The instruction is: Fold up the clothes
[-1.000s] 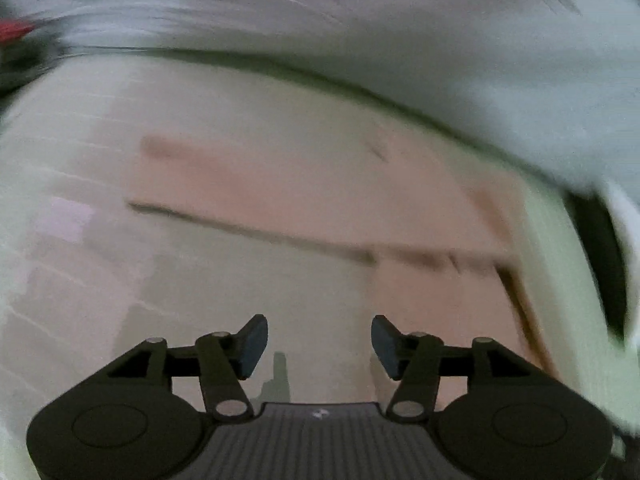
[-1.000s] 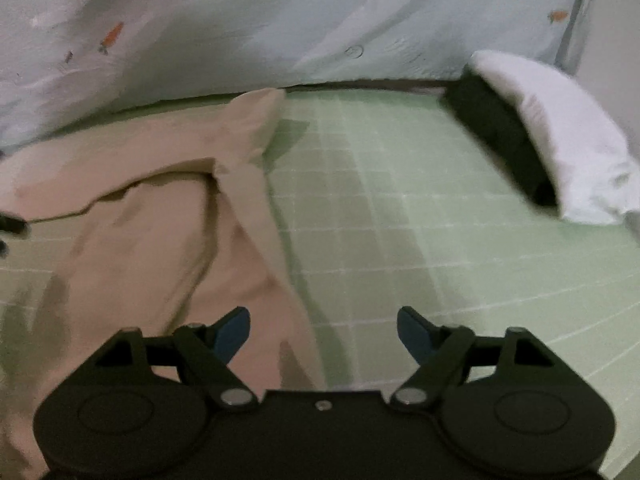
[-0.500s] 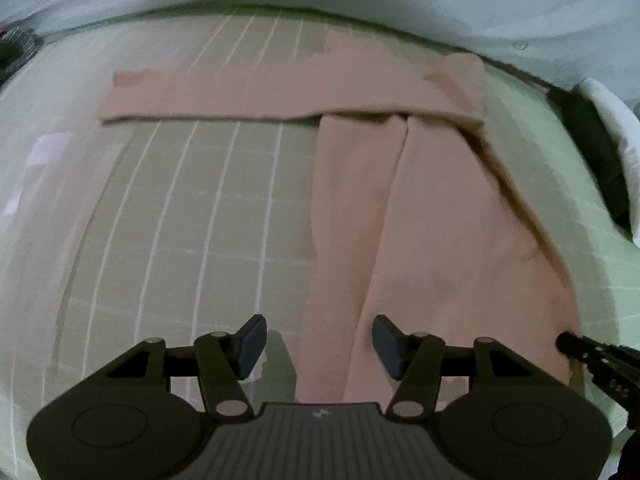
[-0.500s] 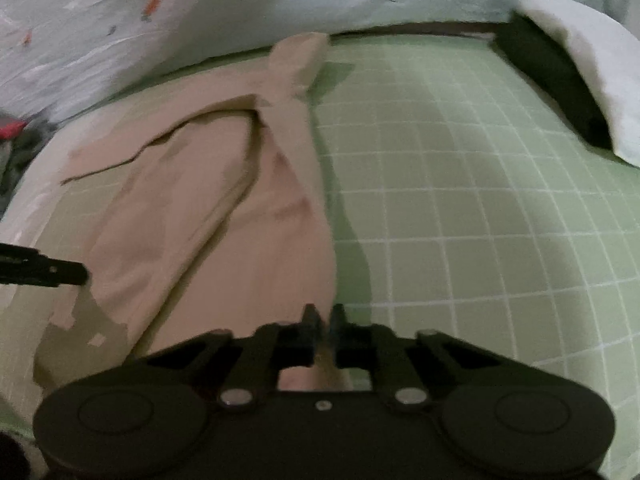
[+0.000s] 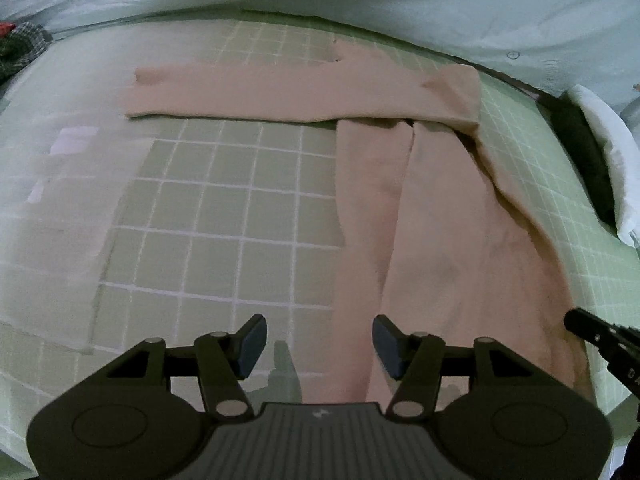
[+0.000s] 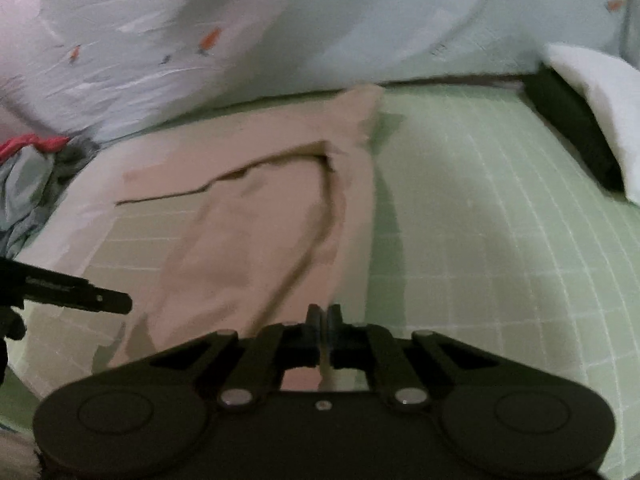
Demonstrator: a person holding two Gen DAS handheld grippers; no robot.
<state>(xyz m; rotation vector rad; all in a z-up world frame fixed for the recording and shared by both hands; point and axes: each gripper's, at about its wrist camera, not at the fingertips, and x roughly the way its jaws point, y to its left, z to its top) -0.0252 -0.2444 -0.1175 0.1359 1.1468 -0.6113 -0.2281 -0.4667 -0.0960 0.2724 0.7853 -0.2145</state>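
A beige long-sleeved garment [image 5: 440,220] lies flat on the green checked sheet [image 5: 220,208], one sleeve stretched out to the left. My left gripper [image 5: 319,340] hovers open over the garment's near left edge, with nothing between its pads. In the right wrist view the same garment [image 6: 248,232] runs away from my right gripper [image 6: 324,320], which is shut on its near right edge. That gripper's tip [image 5: 576,320] also shows at the cloth's right side in the left wrist view. The left gripper's tip [image 6: 120,303] reaches in from the left.
A pale blue quilt [image 5: 400,0] is bunched along the far side of the bed. A white pillow over a black one [image 6: 580,92] lies at the far right. A heap of other clothes [image 6: 28,176] sits at the far left.
My right gripper went from wide open to shut at the garment's near edge and shifted sideways along it. The left wrist view swung from a blurred look at the quilt down onto the garment.
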